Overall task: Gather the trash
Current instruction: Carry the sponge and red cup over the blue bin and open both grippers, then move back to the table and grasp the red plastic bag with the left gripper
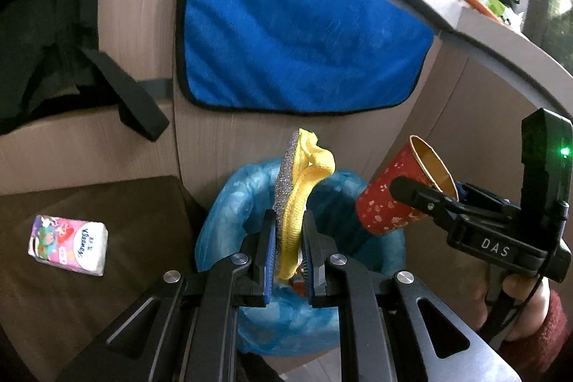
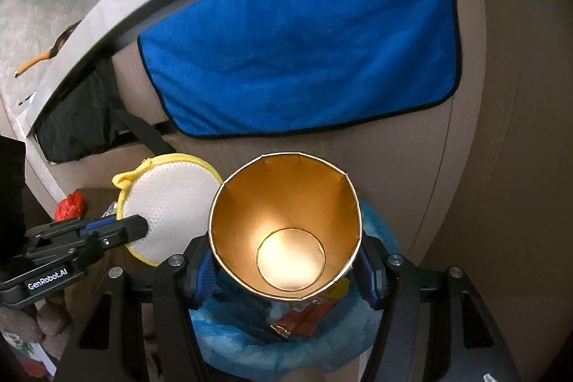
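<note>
both claws loaded and hanging over the bin, drop could still miss

left wrist view: the left gripper (image 1: 289, 238) is clamped tight on a round scrub pad (image 1: 299, 199), yellow cloth edge, glittery grey face, held edge-on and sticking up between the jaws. right underneath is the trash bin (image 1: 229, 203) with its blue liner, so the pad sits over the opening. off to the right the right gripper (image 1: 412, 194) comes in from the side with a red paper cup (image 1: 386, 199) squeezed between its jaws, tilted, mouth pointing up and away, over the bin's right rim. a tissue pack (image 1: 68, 245) lies on the brown surface to the left, well apart from the bin

right wrist view: looking straight into the cup's gold inside, jaws pressing on both its sides. below it the liner and some wrappers (image 2: 304, 317) already in the bin. the pad shows its white mesh face just beside the cup

what worries me: the cup looks to be over the rim rather than the middle, so letting go here could bounce it off the edge onto the floor. also pad and cup are near each other, and one could knock the other when released
</note>
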Motion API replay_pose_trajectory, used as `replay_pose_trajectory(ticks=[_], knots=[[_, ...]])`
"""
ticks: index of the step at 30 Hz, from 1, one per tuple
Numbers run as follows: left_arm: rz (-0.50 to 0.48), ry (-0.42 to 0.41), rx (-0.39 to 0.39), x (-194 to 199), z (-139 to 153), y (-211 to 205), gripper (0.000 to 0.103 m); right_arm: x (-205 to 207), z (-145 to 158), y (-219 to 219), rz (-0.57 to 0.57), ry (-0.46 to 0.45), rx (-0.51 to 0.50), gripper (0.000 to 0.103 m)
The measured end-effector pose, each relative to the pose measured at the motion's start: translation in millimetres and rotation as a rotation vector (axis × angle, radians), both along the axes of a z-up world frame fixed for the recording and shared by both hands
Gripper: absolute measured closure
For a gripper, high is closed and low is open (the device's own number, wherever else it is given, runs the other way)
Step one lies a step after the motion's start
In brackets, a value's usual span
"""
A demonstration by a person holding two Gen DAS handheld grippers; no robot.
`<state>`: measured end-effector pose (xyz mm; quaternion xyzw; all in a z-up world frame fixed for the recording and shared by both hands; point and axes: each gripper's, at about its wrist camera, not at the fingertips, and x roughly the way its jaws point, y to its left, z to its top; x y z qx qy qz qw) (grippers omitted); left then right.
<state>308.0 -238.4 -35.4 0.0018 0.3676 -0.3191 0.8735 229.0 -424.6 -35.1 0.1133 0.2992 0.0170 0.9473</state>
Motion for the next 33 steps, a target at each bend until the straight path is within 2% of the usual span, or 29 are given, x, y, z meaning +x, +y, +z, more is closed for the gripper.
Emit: replay_pose_trajectory(ticks=[13, 18, 20, 22, 24, 27, 33], knots=[[0.006, 0.067, 0.007, 22, -27, -5, 0.089, 17, -25, 7, 0.014, 0.059, -0.004, 0.043], [0.014, 0.083, -0.013, 26, -31, -3, 0.089, 21, -30, 5, 0.003, 0.071, -0.002, 0.042], [0.012, 0.089, -0.027, 28, -31, -2, 0.084, 22, -31, 5, 0.0, 0.073, 0.006, 0.039], [0.013, 0.094, -0.033, 29, -30, -1, 0.062, 22, -32, 5, -0.008, 0.073, 0.008, 0.036], [0.005, 0.1, -0.05, 30, -28, 1, 0.054, 22, -32, 6, -0.007, 0.074, 0.012, 0.032], [0.015, 0.089, -0.05, 28, -23, 6, 0.054, 20, -30, 8, -0.001, 0.069, 0.021, 0.031], [0.06, -0.001, -0.008, 15, -1, 25, 0.054, 14, -18, 16, -0.009, 0.053, 0.008, 0.03]])
